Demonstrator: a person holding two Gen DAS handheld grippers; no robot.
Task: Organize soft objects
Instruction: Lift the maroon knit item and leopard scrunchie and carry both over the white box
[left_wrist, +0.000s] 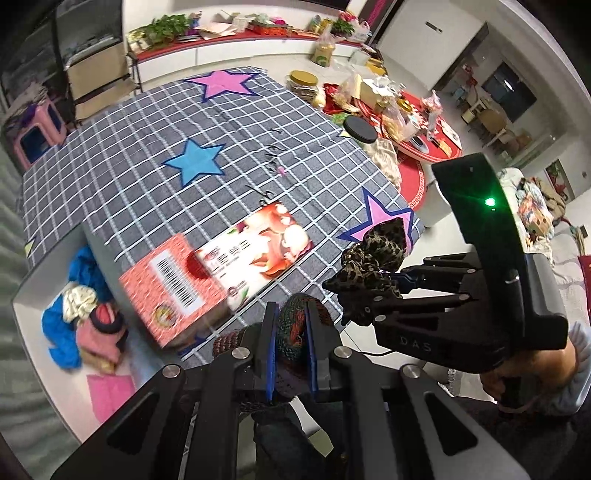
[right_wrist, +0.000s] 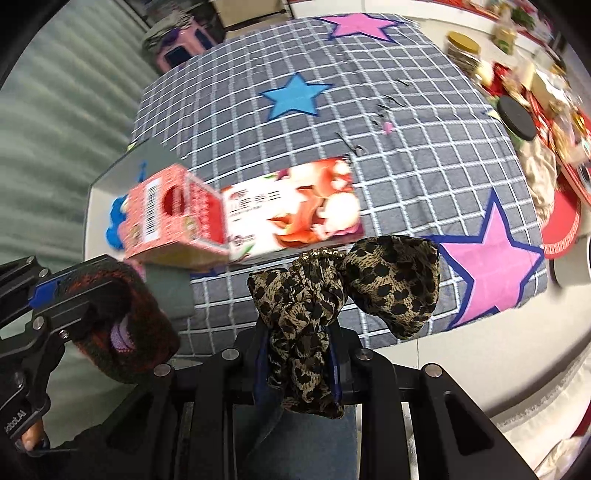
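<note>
My left gripper (left_wrist: 291, 325) is shut on a dark red-and-green knitted band (left_wrist: 295, 325), held off the near edge of the table; it also shows at the left of the right wrist view (right_wrist: 122, 325). My right gripper (right_wrist: 299, 347) is shut on a leopard-print fabric bow (right_wrist: 354, 284), held above the near table edge; it shows in the left wrist view (left_wrist: 373, 262) to the right of my left gripper. A white bin (left_wrist: 33, 295) at the table's left holds blue, pink and cream soft items (left_wrist: 81, 314).
A red and white carton (left_wrist: 218, 273) lies open on the grey checked tablecloth with stars (left_wrist: 155, 122), next to the bin. Small dark hair clips (left_wrist: 275, 158) lie mid-table. A cluttered red round table (left_wrist: 424, 122) stands at right.
</note>
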